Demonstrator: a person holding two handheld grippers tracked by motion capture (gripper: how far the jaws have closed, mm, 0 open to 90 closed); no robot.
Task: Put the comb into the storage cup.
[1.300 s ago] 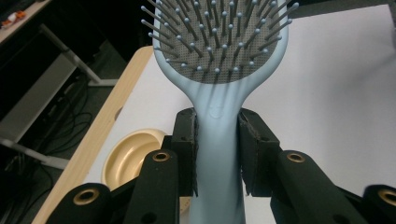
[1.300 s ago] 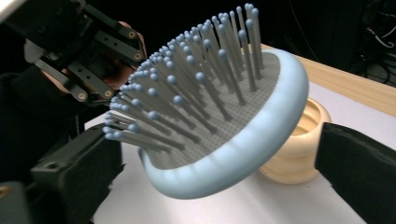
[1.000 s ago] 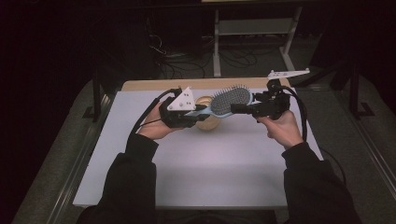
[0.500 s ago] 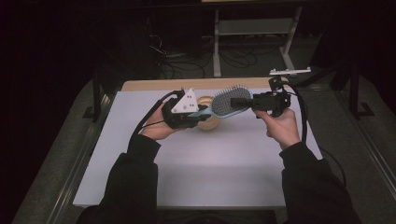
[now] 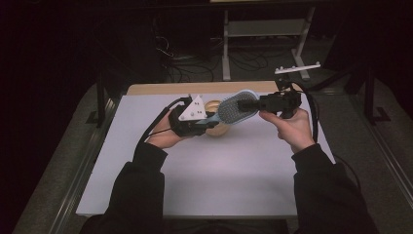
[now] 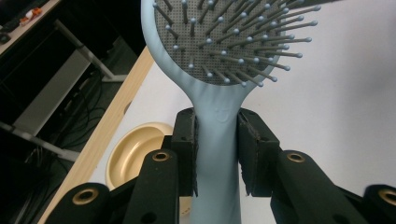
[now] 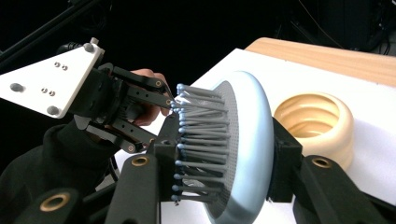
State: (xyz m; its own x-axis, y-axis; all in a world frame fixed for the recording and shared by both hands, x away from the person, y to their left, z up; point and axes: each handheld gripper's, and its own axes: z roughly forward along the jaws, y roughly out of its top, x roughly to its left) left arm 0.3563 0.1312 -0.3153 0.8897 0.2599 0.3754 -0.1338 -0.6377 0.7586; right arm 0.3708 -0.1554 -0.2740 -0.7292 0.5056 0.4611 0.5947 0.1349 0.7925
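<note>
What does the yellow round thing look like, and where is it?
Look at the white table, near its far wooden edge. Right under the pale blue hairbrush held up by both tools sits a cream-yellow bowl, ring-shaped with a thick puffy rim. It is the only thing resting on the table.

The pale blue hairbrush [image 5: 237, 108] is held in the air, handle between the left gripper [image 6: 217, 154] jaws, head between the right gripper [image 7: 219, 179] jaws, above the table [image 5: 195, 170].
</note>
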